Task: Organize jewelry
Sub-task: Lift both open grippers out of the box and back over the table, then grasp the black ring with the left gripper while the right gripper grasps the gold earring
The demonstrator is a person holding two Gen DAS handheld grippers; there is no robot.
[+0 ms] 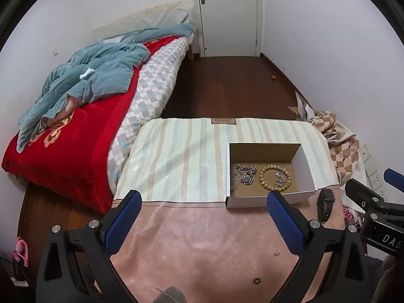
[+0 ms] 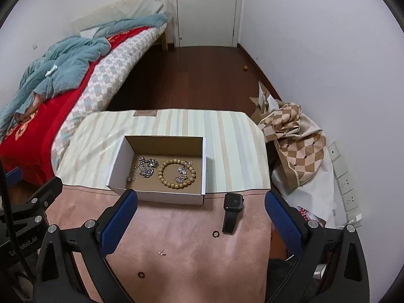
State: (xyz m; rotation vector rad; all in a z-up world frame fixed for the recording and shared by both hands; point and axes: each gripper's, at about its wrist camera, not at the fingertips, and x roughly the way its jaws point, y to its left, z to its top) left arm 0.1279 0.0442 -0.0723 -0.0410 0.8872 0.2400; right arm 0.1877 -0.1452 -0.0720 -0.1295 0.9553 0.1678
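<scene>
Nearest the cameras, both claws hover over the pink cloth (image 2: 192, 265) with their blue-padded fingers spread wide and nothing between them: the left claw (image 1: 204, 223) over the cloth's left part, the right claw (image 2: 202, 221) over its right part, each pointing forward toward the box.

On the pink cloth lie two small black rings, one near the front edge (image 2: 141, 274) and one farther back (image 2: 215, 234), just beside the strap end of the watch. Between them sits one tiny earring-like piece (image 2: 161, 253), too small to make out clearly.

One black smartwatch (image 2: 232, 212) lies flat, its long axis running near to far, with the square face at the far end and the strap trailing toward the camera. It sits just right of the box's near right corner.

Behind that, one open white cardboard box (image 2: 118, 161) straddles the seam between the pink cloth and the striped cloth (image 2: 234, 151) that covers the far part of the bench. Inside the box are one tangled silver chain necklace (image 2: 147, 168) on the left, one round bracelet of wooden beads (image 2: 176, 174) on the right, and one small silver piece (image 2: 181, 173) lying within and over the bead circle.

Beyond the bench, a bed (image 2: 83, 80) with a red blanket stands on the left and a white door (image 2: 207, 10) closes the far wall.
</scene>
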